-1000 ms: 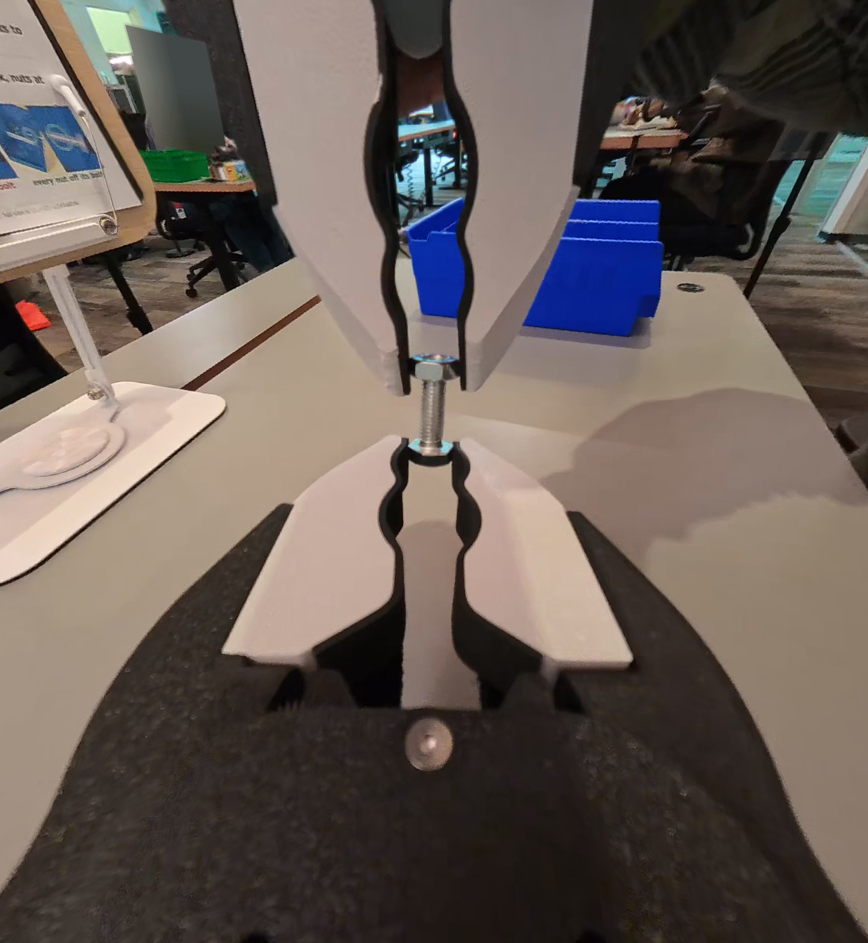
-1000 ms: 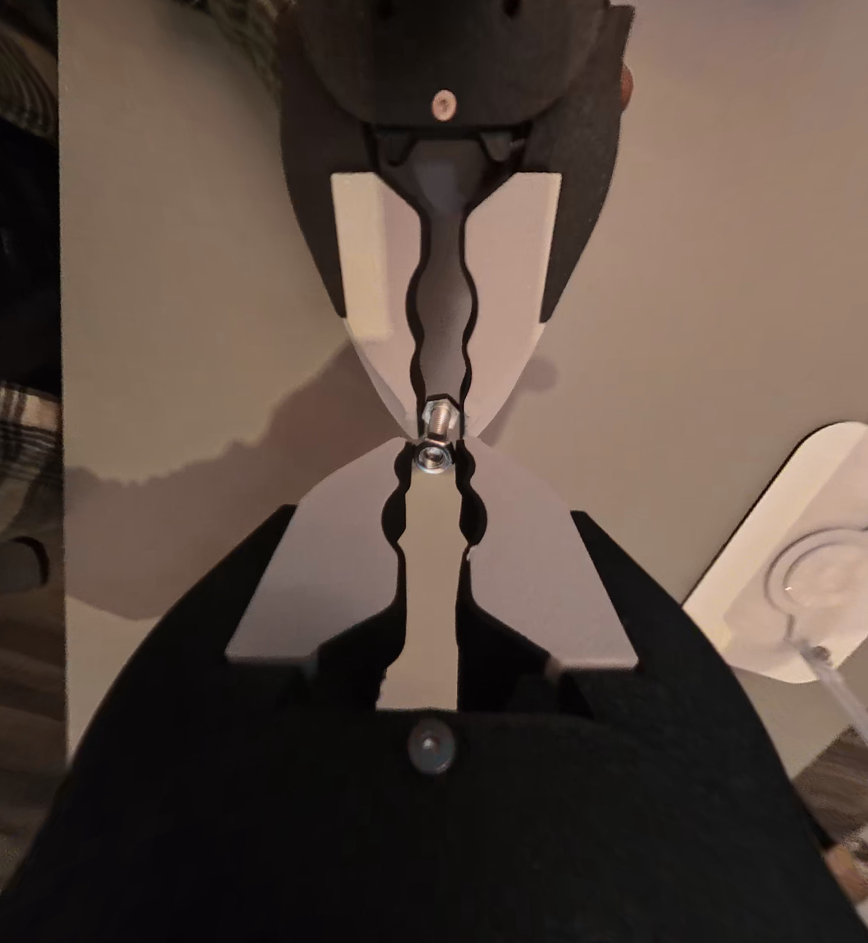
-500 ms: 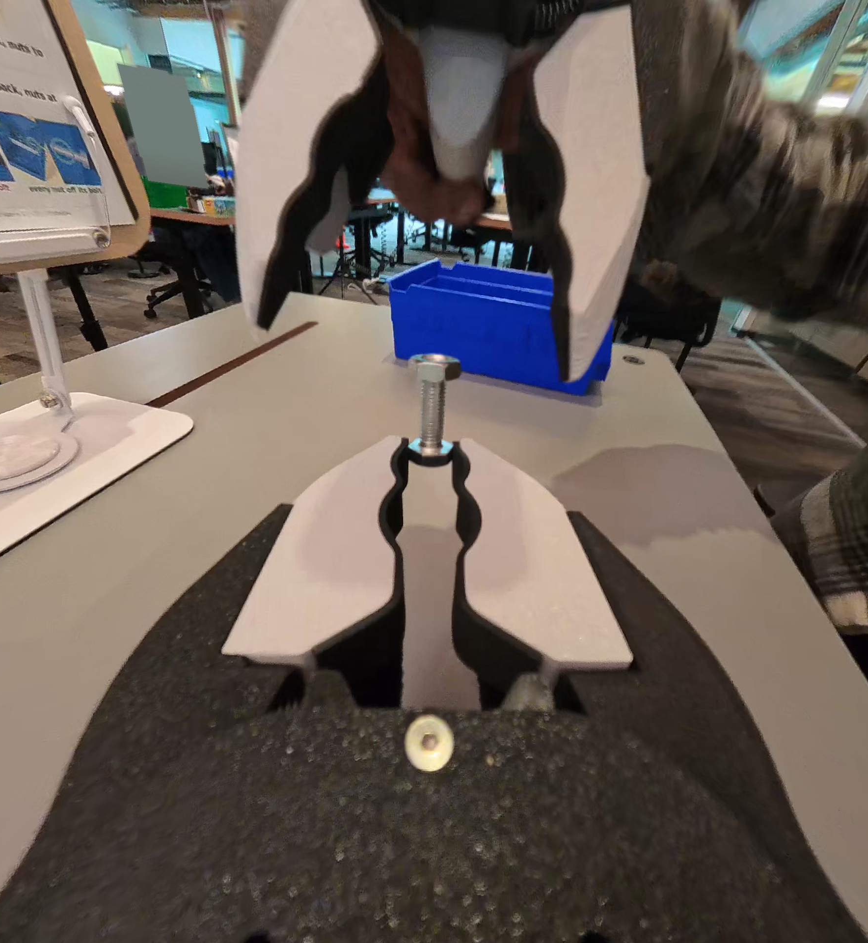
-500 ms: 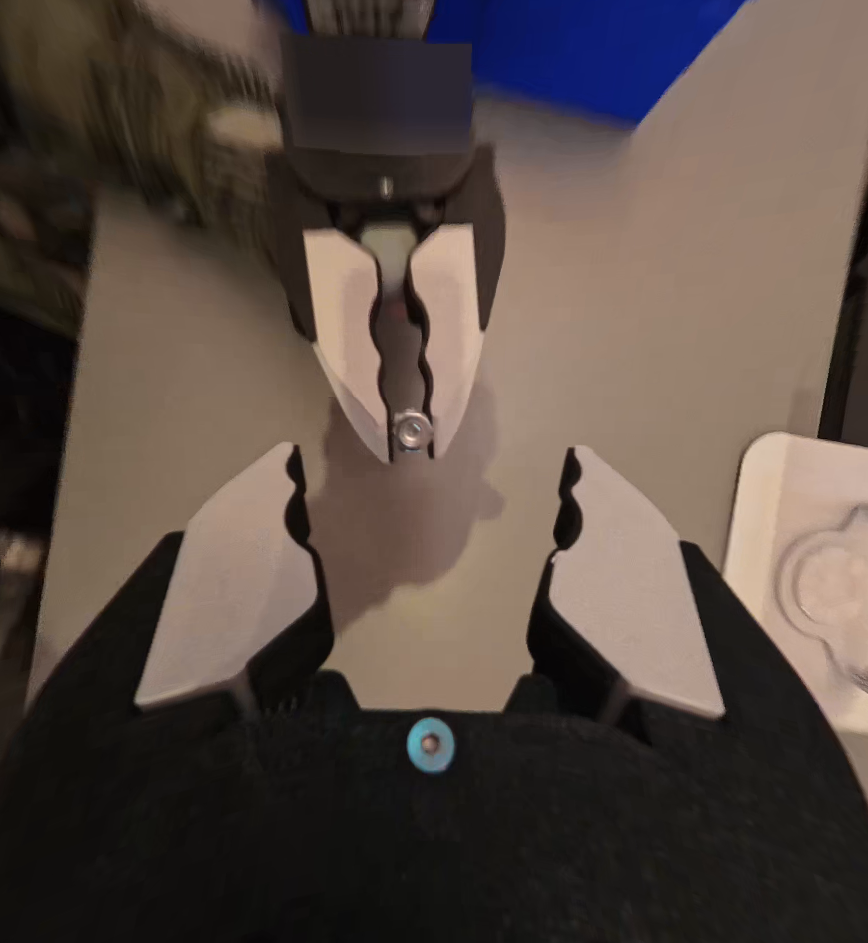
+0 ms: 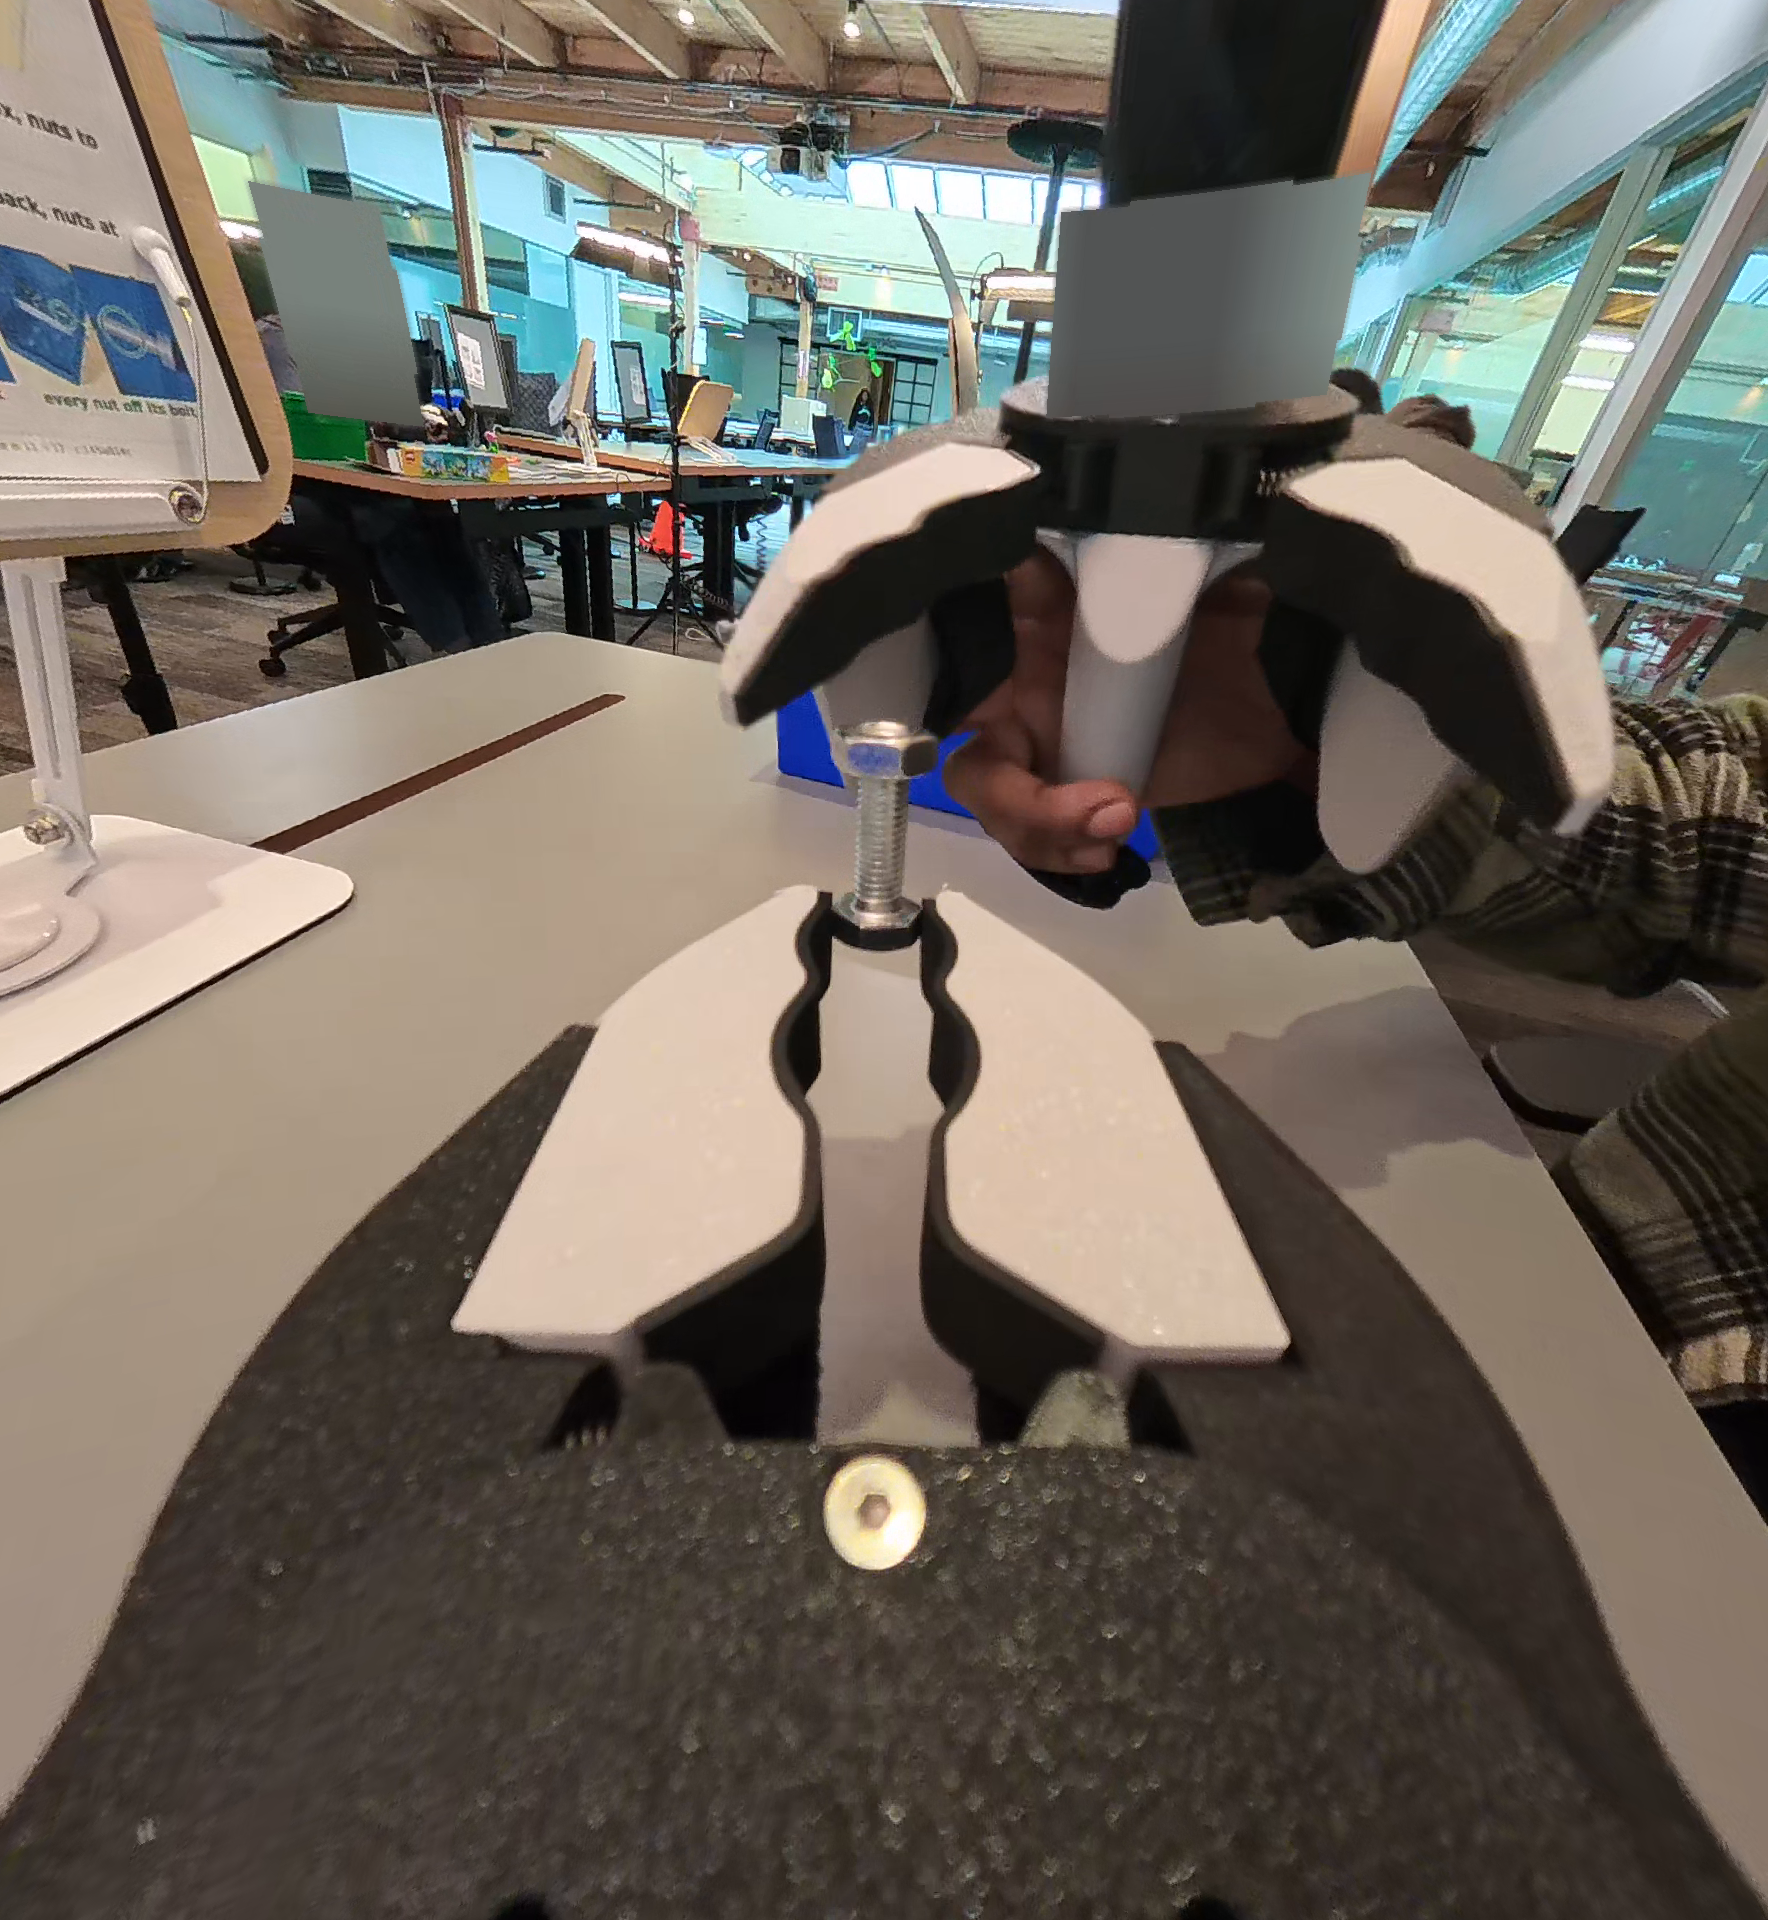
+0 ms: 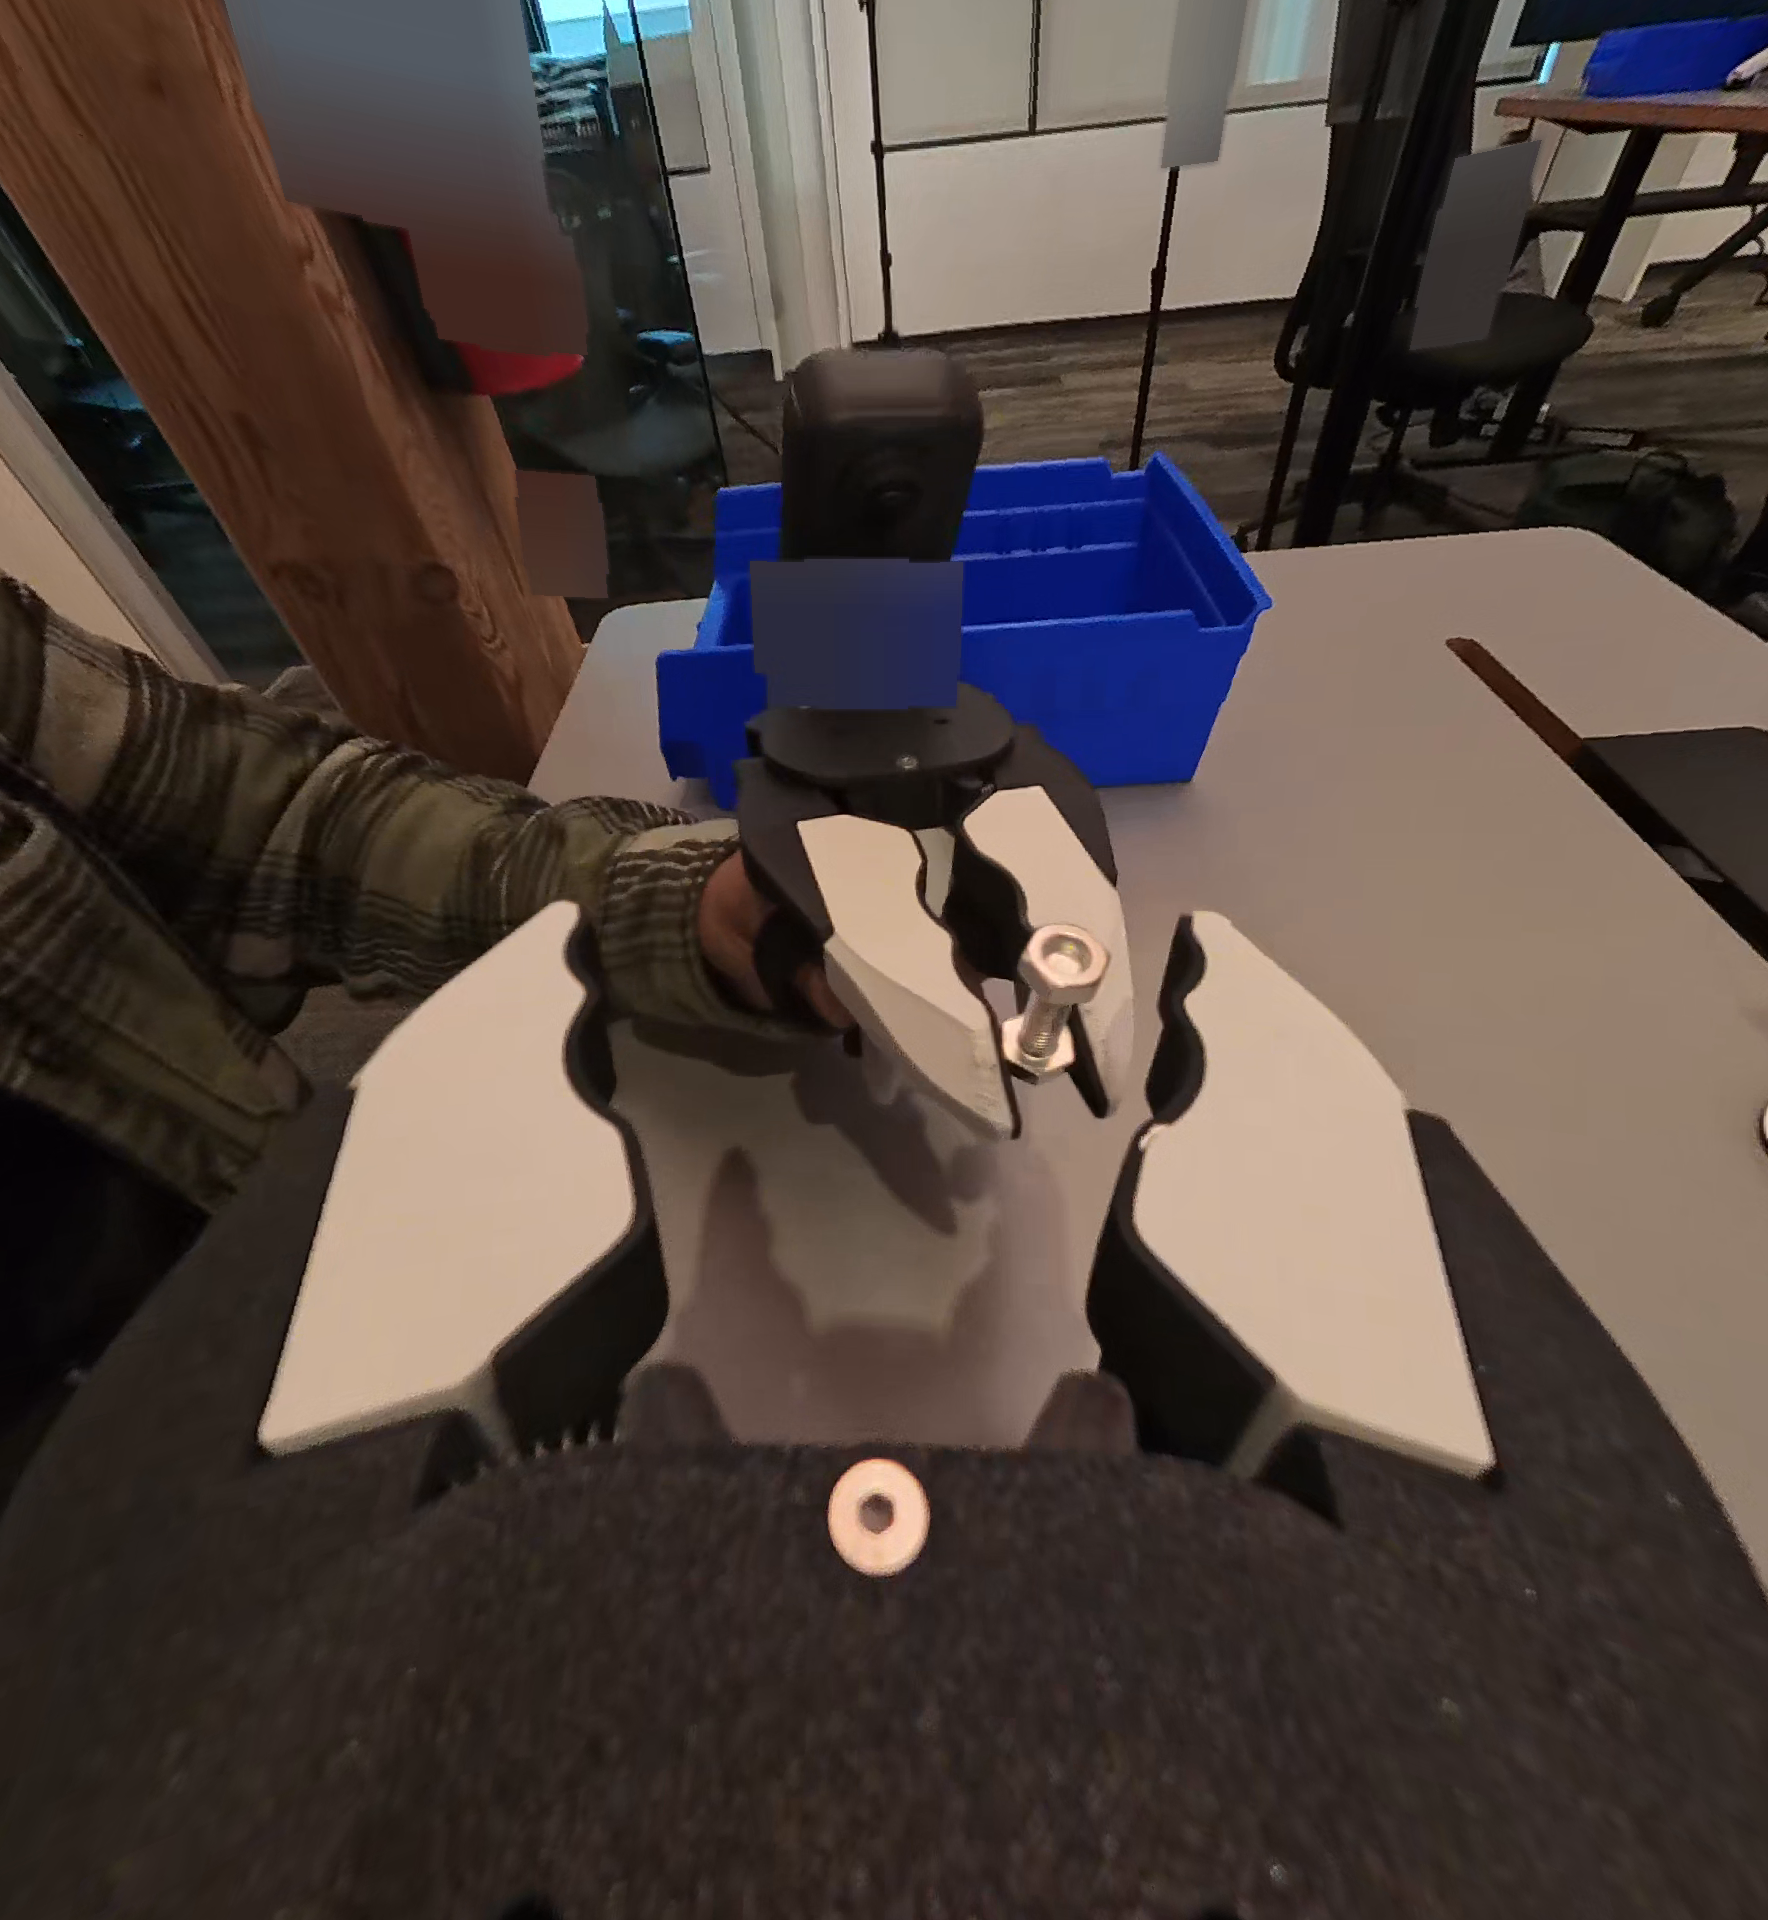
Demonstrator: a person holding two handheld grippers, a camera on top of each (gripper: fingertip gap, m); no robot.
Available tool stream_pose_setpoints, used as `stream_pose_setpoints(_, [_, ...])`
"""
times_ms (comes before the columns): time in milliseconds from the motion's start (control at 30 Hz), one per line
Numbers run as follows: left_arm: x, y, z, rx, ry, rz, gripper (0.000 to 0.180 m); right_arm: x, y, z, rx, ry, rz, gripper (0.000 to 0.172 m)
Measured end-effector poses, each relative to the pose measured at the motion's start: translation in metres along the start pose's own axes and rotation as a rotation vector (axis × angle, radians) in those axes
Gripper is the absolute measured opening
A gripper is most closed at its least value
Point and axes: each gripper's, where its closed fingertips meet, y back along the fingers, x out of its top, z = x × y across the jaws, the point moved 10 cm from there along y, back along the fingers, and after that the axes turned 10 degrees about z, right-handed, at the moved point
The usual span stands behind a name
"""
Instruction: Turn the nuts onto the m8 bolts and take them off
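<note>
The nut (image 5: 875, 920) sits at the very tip of the left gripper (image 5: 875, 914), clamped between the two black pads, whose jaws are closed on its flats. A silver bolt (image 5: 880, 821) stands upright out of the nut, threaded shank showing, hex head (image 5: 882, 750) on top. Seen from the right wrist, the same bolt (image 6: 1051, 997) leans a little, head up, with the nut (image 6: 1036, 1055) low on its shank between the left gripper's fingertips (image 6: 994, 1091), above the tabletop (image 6: 1379, 883).

The right gripper (image 6: 880, 1018) has its jaws spread wide, nothing between them; its white fingers (image 6: 485, 1143) stand well apart on either side of the left gripper and the bolt. From the left wrist, the right gripper (image 5: 1150, 748) hangs just beyond the bolt, pointing down toward it; one of its fingers (image 5: 859, 582) ends just above the bolt head, whether touching cannot be told. A hand (image 5: 1046, 769) in a plaid sleeve (image 5: 1482, 831) grips its white handle.

Behind the bolt, a blue bin (image 6: 1098, 665) stands on the grey tabletop (image 5: 444, 935), near its far edge. To the left in the left wrist view, a white stand base (image 5: 132, 935) rests on the tabletop and carries a sign board (image 5: 59, 312) on a clear post. An office with desks and chairs lies beyond.
</note>
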Motion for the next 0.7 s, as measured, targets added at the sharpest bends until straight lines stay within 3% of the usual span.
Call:
stream_pose_setpoints(533, [0.0, 0.001, -0.002, 0.005, 0.008, 0.0, 0.016, -0.003, 0.006, -0.006, -0.017, 0.023, -0.033, 0.1])
stream_pose_setpoints(700, [0.0, 0.002, -0.002, 0.019, 0.002, -0.008, 0.016, -0.006, 0.011, -0.013, -0.01, 0.037, -0.057, 0.092])
